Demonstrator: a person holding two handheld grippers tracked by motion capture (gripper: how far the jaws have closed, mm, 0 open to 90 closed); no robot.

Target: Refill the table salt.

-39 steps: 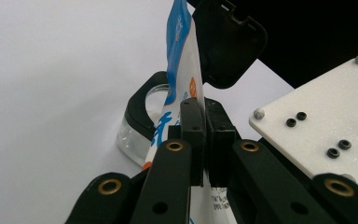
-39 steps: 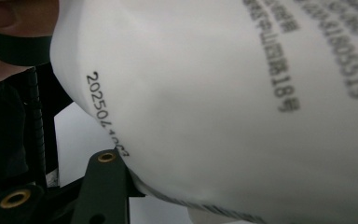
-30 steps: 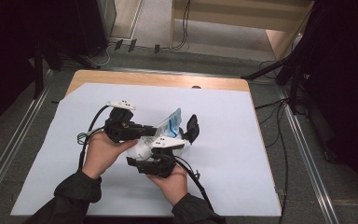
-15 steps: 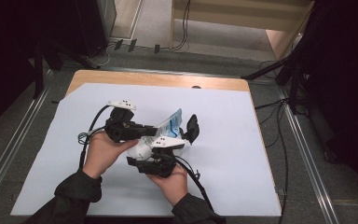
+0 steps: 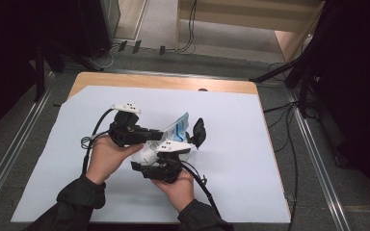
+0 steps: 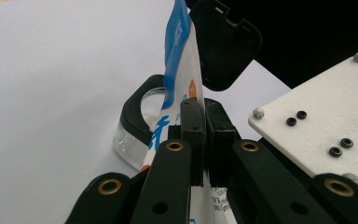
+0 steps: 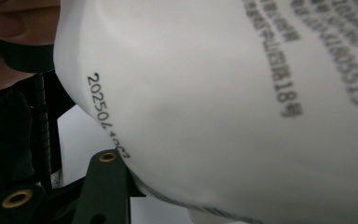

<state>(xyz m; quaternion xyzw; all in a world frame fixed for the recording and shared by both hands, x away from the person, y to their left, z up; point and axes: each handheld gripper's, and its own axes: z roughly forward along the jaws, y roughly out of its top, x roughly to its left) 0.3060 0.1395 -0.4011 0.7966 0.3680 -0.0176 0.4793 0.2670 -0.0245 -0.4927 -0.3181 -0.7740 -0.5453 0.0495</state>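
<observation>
White-and-blue plastic forms the pouch (image 5: 173, 132), which is held above the middle of the bench (image 5: 250, 159) between the two grippers. The left gripper (image 6: 204, 140) has its jaws closed flat on the pouch's upper part, with the blue printed edge rising past them. The right gripper (image 5: 166, 161) supports the rounded white lower end; its own camera sees the pouch body bulging over one jaw, so whether those jaws are clamped cannot be told.

Beyond the left jaws stands a clear container (image 6: 137, 126) with a black rim and its black hinged lid (image 6: 223, 46) raised. The pouch's long axis runs from the right gripper up and forward toward that opening, the blue end nearest it. The left gripper is the nearer to the container; any pour would likely depend on tilting along this axis.
</observation>
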